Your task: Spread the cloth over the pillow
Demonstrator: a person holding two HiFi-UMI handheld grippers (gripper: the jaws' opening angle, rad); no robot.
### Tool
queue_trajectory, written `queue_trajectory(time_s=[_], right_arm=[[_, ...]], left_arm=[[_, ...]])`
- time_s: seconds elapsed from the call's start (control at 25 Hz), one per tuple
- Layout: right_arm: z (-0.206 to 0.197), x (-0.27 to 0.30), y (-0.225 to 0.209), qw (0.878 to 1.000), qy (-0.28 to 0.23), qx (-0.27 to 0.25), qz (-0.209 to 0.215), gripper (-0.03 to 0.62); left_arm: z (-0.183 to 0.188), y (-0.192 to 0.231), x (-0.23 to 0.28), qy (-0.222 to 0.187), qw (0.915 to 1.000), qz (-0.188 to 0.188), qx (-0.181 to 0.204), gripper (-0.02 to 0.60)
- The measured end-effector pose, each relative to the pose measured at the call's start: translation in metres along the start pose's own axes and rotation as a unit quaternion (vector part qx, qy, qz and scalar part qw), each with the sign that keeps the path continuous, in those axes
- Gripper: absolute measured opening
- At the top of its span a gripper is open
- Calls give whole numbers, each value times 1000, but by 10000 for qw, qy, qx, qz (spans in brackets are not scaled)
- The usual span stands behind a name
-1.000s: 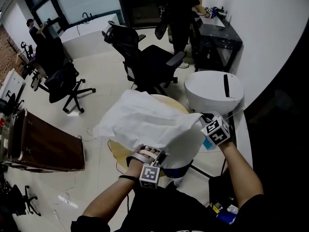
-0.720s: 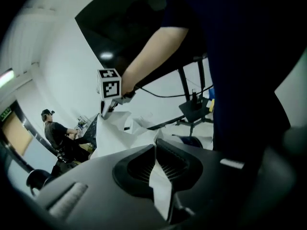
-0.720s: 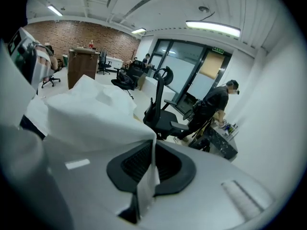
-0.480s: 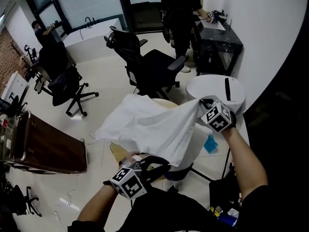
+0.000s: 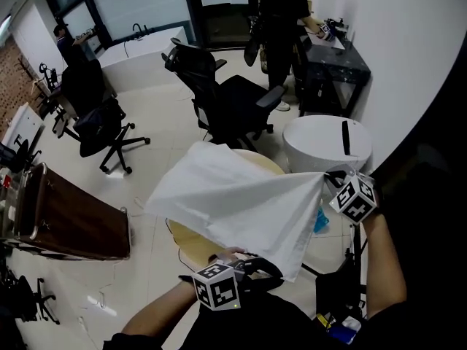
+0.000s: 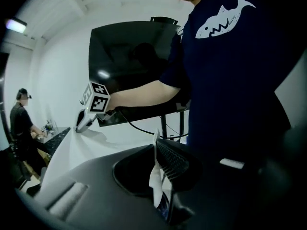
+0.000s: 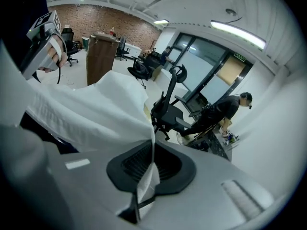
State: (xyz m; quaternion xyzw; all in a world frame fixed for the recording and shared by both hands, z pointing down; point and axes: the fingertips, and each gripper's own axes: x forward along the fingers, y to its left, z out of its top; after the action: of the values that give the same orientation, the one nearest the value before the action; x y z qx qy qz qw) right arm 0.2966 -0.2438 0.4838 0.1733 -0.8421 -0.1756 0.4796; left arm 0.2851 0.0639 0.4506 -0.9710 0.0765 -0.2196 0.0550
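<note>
**Cloth stretched in the air between two clamped grippers**

The left hand-held gripper (image 6: 160, 176) is clamped shut on a thin fold of the white cloth (image 5: 233, 203). In its own view the fabric runs straight up between the closed jaws. It sits close in front of the person's body, biting the near edge of the sheet.

The right hand-held gripper (image 7: 144, 186) is closed in the same way, with a strip of cloth pinched between its jaws. It is held out to the person's right on an extended arm, gripping a corner.

Between the two grippers the near edge of the cloth is pulled taut. The rest of the sheet fans away from the person as a broad, slightly slanting sheet, and its far corners hang free.

The cloth floats above a round wooden bench (image 5: 191, 245), whose tan top shows below its near left edge and again past its far edge. Whatever lies on the bench under the sheet is hidden.

Just beyond the right gripper stands a white round unit (image 5: 326, 141) with a black strip on top. Behind the bench is a black office chair (image 5: 230, 97). Further back, a person in dark clothes (image 5: 281, 13) stands at a black side bench (image 5: 332, 57) by the wall. A brown cabinet (image 5: 66, 217) stands off to the left.
</note>
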Motion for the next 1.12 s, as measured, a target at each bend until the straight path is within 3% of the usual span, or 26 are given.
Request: queue_trajectory(time_s=[0.2, 0.48, 0.64, 0.92, 1.12], right_arm=[[-44, 1, 47, 9992, 275, 37, 272, 12], [-93, 37, 95, 9979, 401, 446, 248, 12], [-112, 56, 109, 9962, 438, 736, 160, 12], [-120, 74, 114, 9951, 523, 844, 18, 12], [-130, 87, 128, 9937, 622, 920, 114, 14]], left_arm=[[-20, -29, 34, 269, 9945, -996, -194, 5], [-78, -57, 78, 782, 9790, -1798, -554, 5], [-106, -73, 102, 877, 9711, -2079, -776, 6], [-110, -81, 128, 659, 9667, -2270, -983, 6], [-128, -89, 144, 813, 9595, -2507, -999, 6]])
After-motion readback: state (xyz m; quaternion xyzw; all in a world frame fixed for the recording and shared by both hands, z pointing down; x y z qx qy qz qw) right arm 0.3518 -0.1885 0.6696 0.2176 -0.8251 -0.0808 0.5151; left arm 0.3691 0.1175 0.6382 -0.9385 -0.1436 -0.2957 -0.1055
